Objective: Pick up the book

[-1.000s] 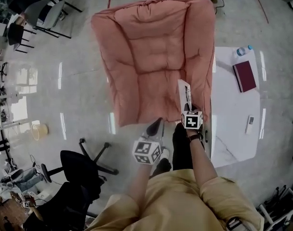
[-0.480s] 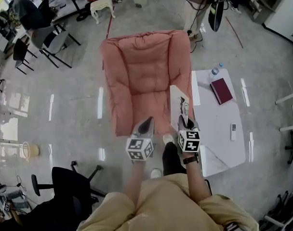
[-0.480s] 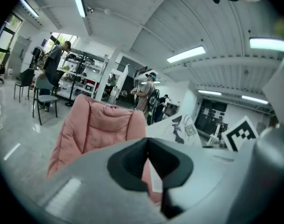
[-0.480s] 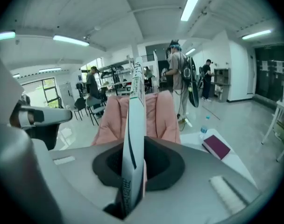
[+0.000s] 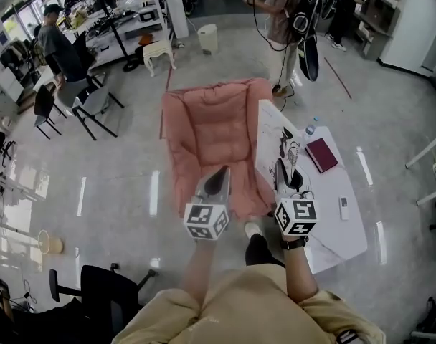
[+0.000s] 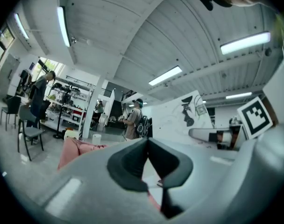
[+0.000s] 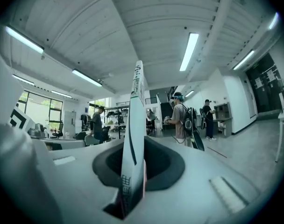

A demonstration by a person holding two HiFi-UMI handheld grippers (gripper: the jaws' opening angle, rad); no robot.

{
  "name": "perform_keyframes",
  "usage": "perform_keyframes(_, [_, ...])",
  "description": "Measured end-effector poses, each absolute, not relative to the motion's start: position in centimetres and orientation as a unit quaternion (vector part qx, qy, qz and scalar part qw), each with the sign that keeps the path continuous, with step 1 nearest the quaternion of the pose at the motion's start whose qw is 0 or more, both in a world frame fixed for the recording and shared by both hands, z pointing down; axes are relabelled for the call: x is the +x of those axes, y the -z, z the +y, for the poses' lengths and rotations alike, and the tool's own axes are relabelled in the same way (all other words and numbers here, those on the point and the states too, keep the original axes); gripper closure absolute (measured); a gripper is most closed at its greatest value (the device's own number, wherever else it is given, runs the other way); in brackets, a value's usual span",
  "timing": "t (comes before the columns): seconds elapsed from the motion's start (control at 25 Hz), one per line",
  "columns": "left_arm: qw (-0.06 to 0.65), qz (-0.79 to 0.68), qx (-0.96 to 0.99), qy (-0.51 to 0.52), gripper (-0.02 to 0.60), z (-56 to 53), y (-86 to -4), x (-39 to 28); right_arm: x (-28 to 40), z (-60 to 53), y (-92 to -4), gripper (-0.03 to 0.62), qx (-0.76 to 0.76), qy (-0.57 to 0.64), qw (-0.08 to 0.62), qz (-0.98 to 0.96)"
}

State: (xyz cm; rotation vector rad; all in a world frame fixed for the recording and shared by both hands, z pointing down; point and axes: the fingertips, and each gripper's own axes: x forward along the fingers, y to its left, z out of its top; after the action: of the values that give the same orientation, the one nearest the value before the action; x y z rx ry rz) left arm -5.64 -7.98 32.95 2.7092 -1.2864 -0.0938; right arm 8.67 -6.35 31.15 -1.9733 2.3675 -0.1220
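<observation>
A thin white book (image 5: 269, 138) with a black drawing on its cover stands upright in the air over the right side of the pink cushioned chair (image 5: 207, 138). My right gripper (image 5: 281, 169) is shut on its lower edge. In the right gripper view the book (image 7: 138, 101) rises edge-on from between the jaws of the right gripper (image 7: 134, 146). My left gripper (image 5: 221, 173) is just to the left of it, shut and holding nothing. The left gripper view has the jaws of the left gripper (image 6: 147, 142) pressed together, with the book's cover (image 6: 177, 120) beyond them.
A white table (image 5: 333, 192) to the right of the chair carries a dark red book (image 5: 320, 154), a water bottle (image 5: 309, 127) and a remote (image 5: 343, 207). A black office chair (image 5: 96, 292) stands near left. People (image 5: 282, 13) and desks are farther back.
Both grippers have risen a good way, and the white book has gone up with the right one. The chair and table now look smaller and more of the room shows.
</observation>
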Motion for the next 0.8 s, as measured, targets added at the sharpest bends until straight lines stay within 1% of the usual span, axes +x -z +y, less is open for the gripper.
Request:
perform_keyframes(0.16, [0.021,-0.431,0.901,0.039,0.581,-5.5,-28.2,-6.2,7.6,-3.0,-26.2,0.548,-0.627,-0.006,0.064,0.776])
perform_keyframes(0.32, [-0.004,-0.449,0.892,0.050,0.581,-4.1,-25.5,-6.8,7.0,-0.9,-23.8,0.548,-0.621,-0.032,0.080,0.779])
perform_keyframes(0.48, [-0.014,-0.460,0.886,0.053,0.581,-3.1,-24.6,-7.0,6.4,0.2,-23.7,0.548,-0.618,-0.030,0.085,0.781])
perform_keyframes(0.8, [-0.013,-0.458,0.887,0.051,0.581,-1.7,-24.2,-6.3,5.9,1.3,-23.1,0.548,-0.608,-0.032,0.074,0.790])
